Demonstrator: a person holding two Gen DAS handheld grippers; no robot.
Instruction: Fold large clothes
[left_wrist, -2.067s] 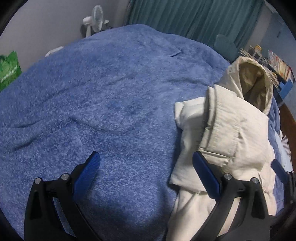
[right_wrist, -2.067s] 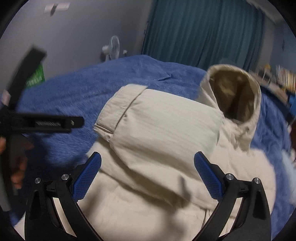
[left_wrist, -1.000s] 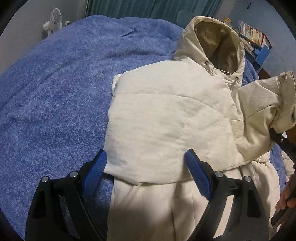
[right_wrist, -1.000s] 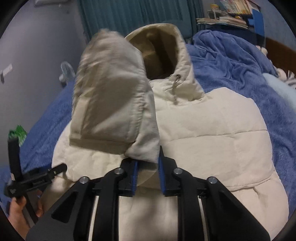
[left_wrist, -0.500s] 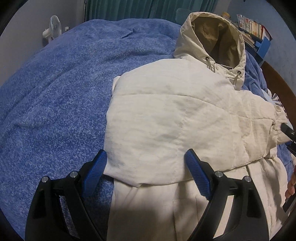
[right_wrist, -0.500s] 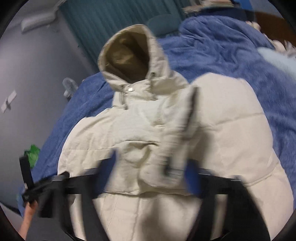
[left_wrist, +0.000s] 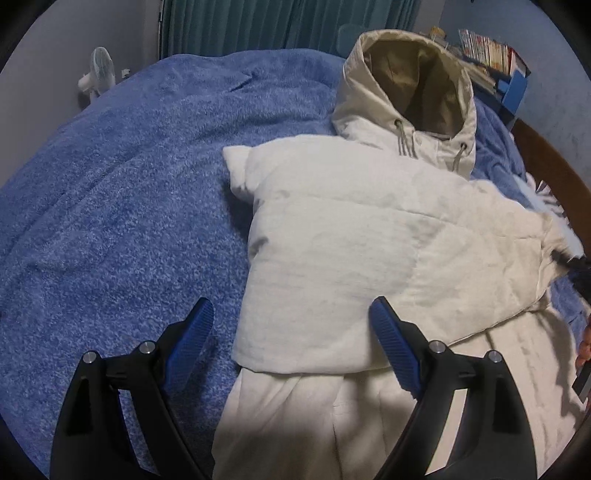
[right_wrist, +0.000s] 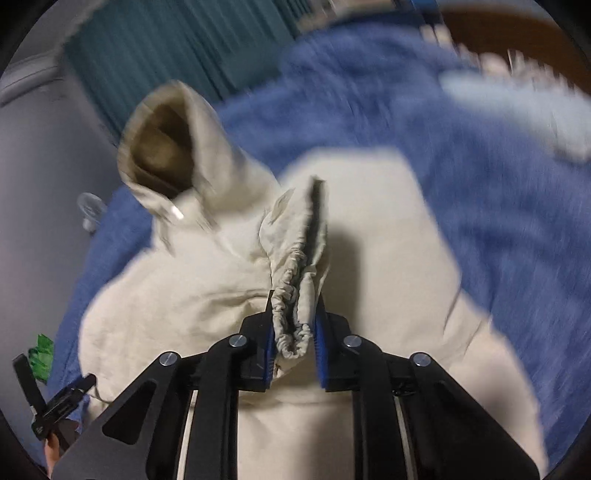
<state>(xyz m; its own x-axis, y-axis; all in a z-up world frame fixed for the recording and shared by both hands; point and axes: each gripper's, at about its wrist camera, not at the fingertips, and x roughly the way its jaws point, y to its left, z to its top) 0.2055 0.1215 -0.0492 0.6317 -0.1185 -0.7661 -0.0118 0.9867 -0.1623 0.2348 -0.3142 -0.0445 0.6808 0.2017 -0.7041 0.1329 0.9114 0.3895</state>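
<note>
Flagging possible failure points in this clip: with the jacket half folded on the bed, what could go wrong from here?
1. The right gripper, whose jaws have just been closing, pinches only the gathered cuff; the padded sleeve could slip out mid-fold.
2. The left gripper hangs open over the jacket, pinning nothing, so the folded left side may drag or spring open.
3. The hood stands puffed, leaving a bulky fold.
</note>
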